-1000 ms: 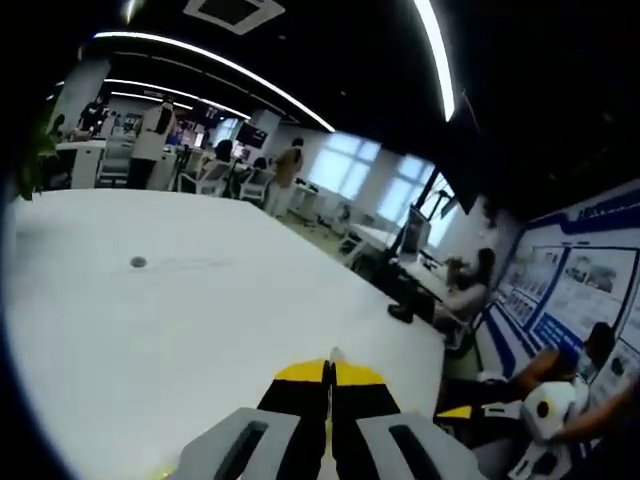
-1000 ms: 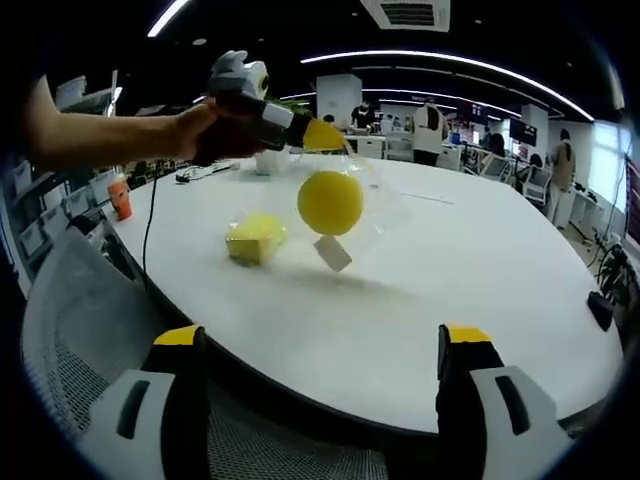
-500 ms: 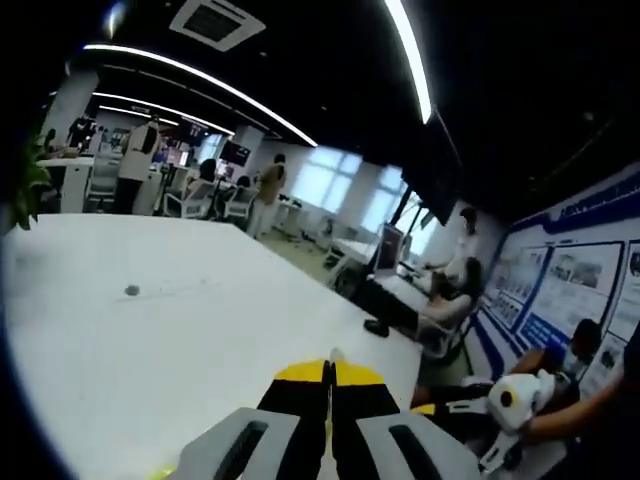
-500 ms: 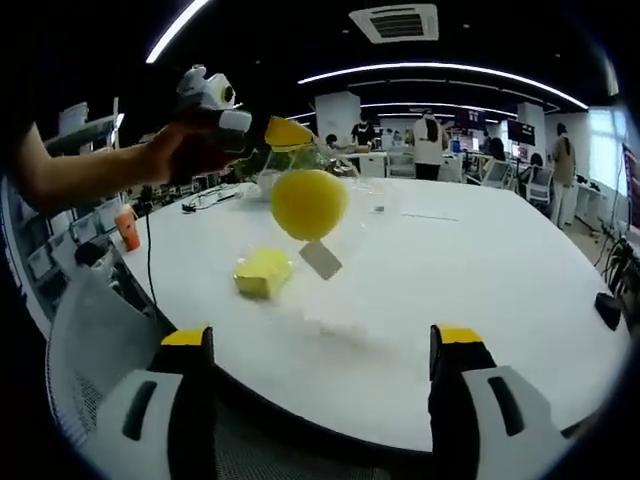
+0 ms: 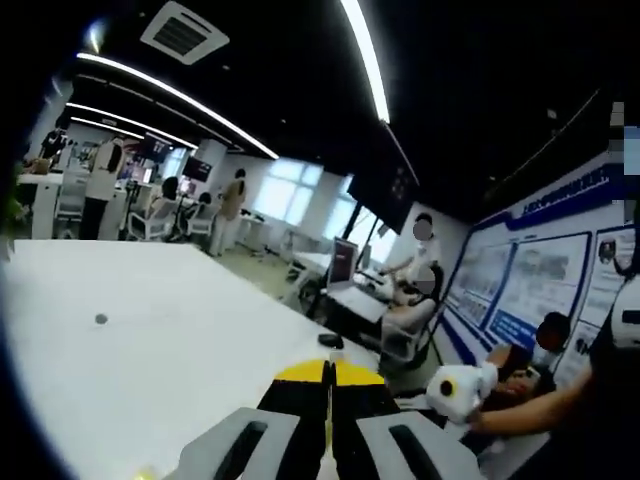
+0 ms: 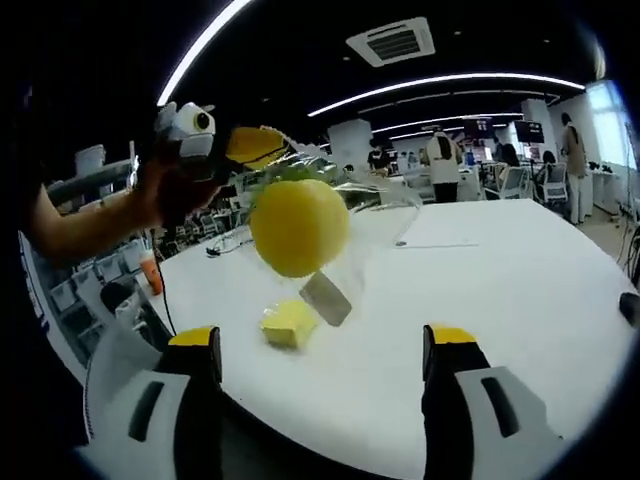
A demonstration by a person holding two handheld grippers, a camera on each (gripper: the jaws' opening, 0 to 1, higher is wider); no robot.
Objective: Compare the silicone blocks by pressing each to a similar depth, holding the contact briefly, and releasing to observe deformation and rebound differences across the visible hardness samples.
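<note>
In the left gripper view, the left claw [image 5: 327, 375] has its yellow tips pressed together above the white table [image 5: 150, 350]; what it pinches is not visible here. In the right gripper view, the right claw [image 6: 318, 345] stands wide and holds nothing. The left claw there lifts a clear bag [image 6: 345, 215] containing a yellow ball [image 6: 298, 226], probably to bring it nearer, while a yellow block [image 6: 288, 323] lies on the table below.

A round yellow ball [image 6: 298, 226] hangs in a clear bag [image 6: 350, 215] above the white table; a yellow block [image 6: 288, 323] lies flat below it.
</note>
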